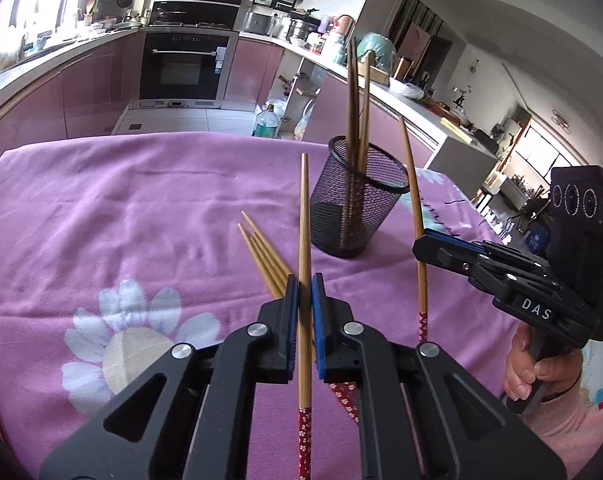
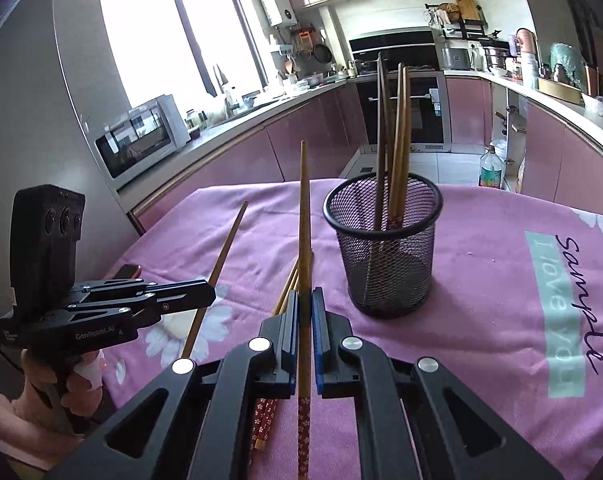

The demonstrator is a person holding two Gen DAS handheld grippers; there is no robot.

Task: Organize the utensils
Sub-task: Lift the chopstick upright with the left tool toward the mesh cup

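The matte black plastic left gripper (image 1: 305, 292) is showing blue pads and silver rivets; the matching black right gripper (image 1: 423, 240) is wearing white "DAS" lettering above a bare-skinned, pink-sleeved hand (image 1: 525, 368).

Both claws clamped, each held by a hand.

In the left wrist view the left claw (image 1: 305, 292) fills the lower middle, pads nearly together on a chopstick (image 1: 304, 264); the right claw (image 1: 423, 240) sits at mid right, its hand (image 1: 529, 372) at lower right. In the right wrist view the right claw (image 2: 305, 312) grips a chopstick (image 2: 304, 240) at lower middle.
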